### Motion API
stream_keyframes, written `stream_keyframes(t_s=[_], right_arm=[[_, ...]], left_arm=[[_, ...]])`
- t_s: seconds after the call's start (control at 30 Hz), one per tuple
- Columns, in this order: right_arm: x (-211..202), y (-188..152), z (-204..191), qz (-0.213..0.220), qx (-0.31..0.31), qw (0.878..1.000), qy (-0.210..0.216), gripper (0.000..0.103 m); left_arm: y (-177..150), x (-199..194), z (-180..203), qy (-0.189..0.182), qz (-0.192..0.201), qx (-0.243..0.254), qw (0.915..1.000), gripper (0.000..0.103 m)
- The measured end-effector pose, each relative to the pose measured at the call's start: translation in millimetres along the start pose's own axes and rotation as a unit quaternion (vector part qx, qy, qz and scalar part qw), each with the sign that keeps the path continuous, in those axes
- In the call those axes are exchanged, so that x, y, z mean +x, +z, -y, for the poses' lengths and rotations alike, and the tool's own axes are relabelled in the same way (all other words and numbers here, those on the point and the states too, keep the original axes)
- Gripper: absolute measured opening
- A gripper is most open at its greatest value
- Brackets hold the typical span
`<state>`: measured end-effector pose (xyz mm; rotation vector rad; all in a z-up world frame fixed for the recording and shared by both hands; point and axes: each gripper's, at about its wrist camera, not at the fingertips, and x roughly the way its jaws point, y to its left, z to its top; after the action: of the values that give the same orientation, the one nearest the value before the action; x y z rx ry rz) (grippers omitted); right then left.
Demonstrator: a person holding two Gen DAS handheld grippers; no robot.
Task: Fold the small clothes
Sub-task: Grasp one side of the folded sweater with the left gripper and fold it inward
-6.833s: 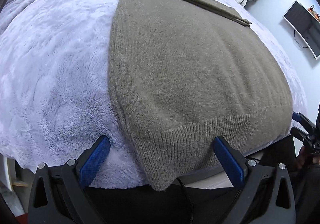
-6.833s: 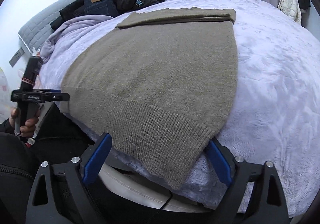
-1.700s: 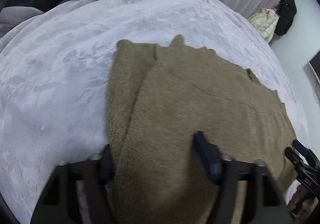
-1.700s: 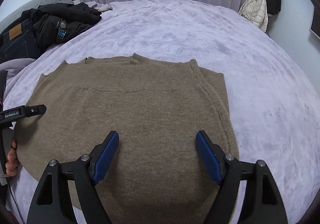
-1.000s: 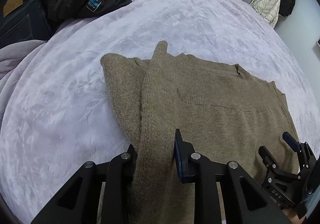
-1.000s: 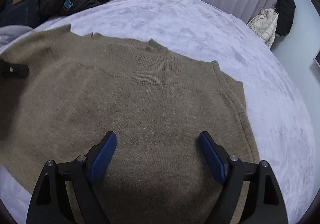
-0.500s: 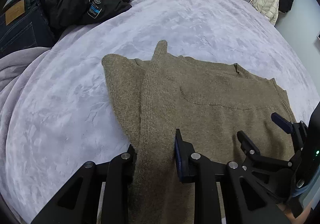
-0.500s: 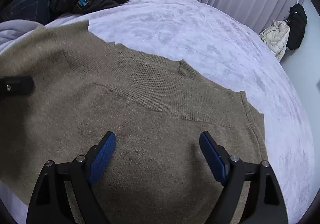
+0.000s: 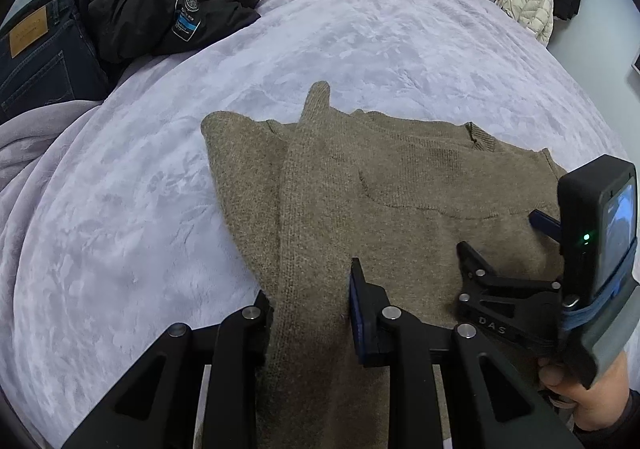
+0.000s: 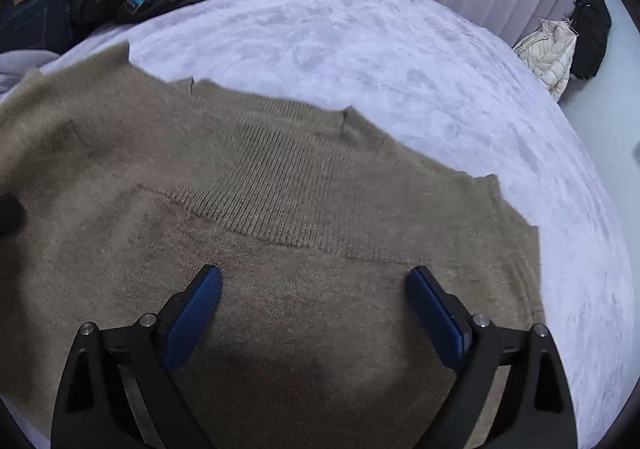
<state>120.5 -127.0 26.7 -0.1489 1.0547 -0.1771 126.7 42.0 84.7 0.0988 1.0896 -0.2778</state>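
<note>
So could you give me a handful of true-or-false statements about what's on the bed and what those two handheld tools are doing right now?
1. The left tool is clamped on a fold of the brown sweater. True.
2. The right tool is gripping the sweater too. False: its jaws have just been opening and stand wide apart above the knit, holding nothing.
3. A dark jacket and jeans lie piled at the far left of the bed. True.
4. The sweater hangs over the near edge of the bed. False: it lies doubled over on the pale blanket.
5. A light puffy coat lies on the bed. False: it hangs by the wall.
</note>
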Motion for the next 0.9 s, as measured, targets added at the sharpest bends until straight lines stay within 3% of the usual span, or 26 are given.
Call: stream_keyframes(t_s=[0.07, 0.2, 0.4, 0.5, 0.7, 0.8, 0.9], right_arm=[[2.5, 0.4, -3.9, 0.010, -0.011, 1.000, -0.012, 0.099], [-22.6, -1.6, 10.5, 0.016, 0.006, 1.000, 0.005, 0.099], [-61.0, -40.6, 62.3, 0.055, 0.058, 0.997, 0.009, 0.099], [-78.4, -66.6, 82.0, 0.068, 0.065, 0.996, 0.006, 0.099], [-99.8, -100.0, 120.9, 0.086, 0.088, 0.992, 0.001, 0.099], [-101.5, -112.2, 136.3, 0.089, 0.092, 0.992, -0.004, 0.099], [-101.1, -127.6, 151.6, 0.087, 0.101, 0.991, -0.005, 0.099]], left_arm=[[1.2, -1.4, 2.2, 0.004, 0.000, 0.002, 1.0000, 0.025], [2.2, -7.4, 11.2, 0.007, 0.002, 0.009, 0.9999, 0.025], [3.6, -23.3, 47.2, 0.027, 0.013, 0.034, 0.9990, 0.025], [8.4, -35.0, 71.3, 0.016, 0.012, 0.036, 0.9991, 0.024], [19.7, -46.8, 149.5, 0.015, 0.006, 0.056, 0.9983, 0.021], [19.1, -38.3, 196.1, 0.002, -0.005, 0.071, 0.9974, 0.014], [10.1, -17.6, 242.2, 0.012, -0.013, 0.103, 0.9945, 0.014]])
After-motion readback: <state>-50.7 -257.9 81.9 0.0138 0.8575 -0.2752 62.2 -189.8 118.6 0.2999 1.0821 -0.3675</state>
